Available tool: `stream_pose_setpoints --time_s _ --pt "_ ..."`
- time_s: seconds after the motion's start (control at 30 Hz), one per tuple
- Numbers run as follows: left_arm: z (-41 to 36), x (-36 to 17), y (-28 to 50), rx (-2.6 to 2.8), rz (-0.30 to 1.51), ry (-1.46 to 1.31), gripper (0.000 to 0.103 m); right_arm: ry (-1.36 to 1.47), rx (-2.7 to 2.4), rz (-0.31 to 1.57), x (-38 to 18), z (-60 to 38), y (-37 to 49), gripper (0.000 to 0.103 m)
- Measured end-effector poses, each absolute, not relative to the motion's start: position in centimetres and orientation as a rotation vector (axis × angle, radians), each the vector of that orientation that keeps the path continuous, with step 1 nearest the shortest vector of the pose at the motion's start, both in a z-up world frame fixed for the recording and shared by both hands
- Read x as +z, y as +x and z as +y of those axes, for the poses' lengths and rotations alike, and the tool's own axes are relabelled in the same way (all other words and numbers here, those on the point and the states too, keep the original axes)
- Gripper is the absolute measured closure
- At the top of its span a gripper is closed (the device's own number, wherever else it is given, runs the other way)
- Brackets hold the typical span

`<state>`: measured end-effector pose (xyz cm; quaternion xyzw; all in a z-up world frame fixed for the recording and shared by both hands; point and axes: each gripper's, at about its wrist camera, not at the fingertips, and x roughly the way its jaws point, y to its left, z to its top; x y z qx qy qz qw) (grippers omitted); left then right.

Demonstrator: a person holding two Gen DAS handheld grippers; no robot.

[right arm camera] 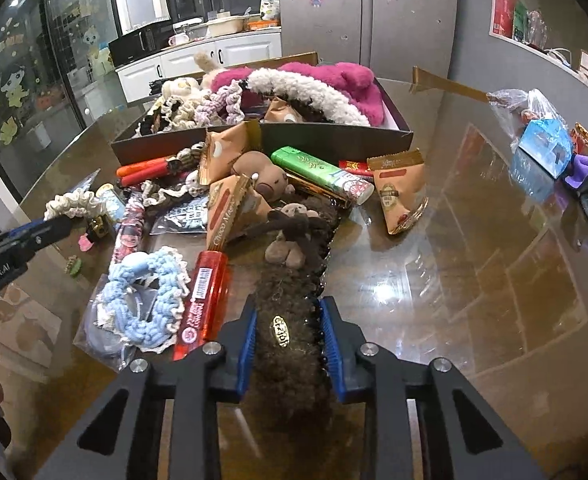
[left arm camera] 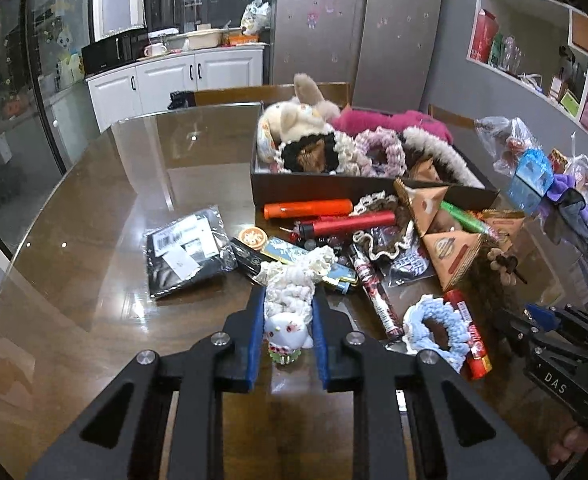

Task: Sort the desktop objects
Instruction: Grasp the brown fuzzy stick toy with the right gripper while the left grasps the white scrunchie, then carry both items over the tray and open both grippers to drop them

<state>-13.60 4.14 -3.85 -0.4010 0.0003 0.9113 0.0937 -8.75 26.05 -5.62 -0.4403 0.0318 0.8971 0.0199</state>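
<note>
My left gripper [left arm camera: 288,300] is shut on a white crocheted hair accessory [left arm camera: 290,286] with a small white rabbit charm [left arm camera: 288,332], just in front of the clutter pile. My right gripper [right arm camera: 288,312] is shut on a brown furry hair clip [right arm camera: 288,300] with plush bears [right arm camera: 290,236] on it; the clip lies along the table. The dark box [left arm camera: 374,190] behind the pile holds plush toys and scrunchies; it also shows in the right wrist view [right arm camera: 334,140]. The right gripper shows at the right of the left wrist view [left arm camera: 542,320].
The pile holds orange and red tubes [left arm camera: 308,209], triangular snack packs [left arm camera: 452,254], a blue scrunchie [left arm camera: 434,326], a green lighter [right arm camera: 322,174] and a red lighter [right arm camera: 206,300]. A black packet [left arm camera: 186,252] lies left. Plastic bags and a blue box [right arm camera: 544,148] sit right.
</note>
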Motion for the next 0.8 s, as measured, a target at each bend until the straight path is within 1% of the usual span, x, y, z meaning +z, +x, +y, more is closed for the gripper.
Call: stream_pose_setpoints --time_s 0.53,0.8 --pt "4.8 -1.4 -9.4 2.681 -0.006 -1.141 0.081 -1.280 2.855 0.067 -1.9 25.1 -5.7 0.073" --pt "5.7 -1.1 -9.9 2.659 -0.017 -1.141 0.081 -1.257 2.870 0.056 -1.2 24.8 -5.3 0.073"
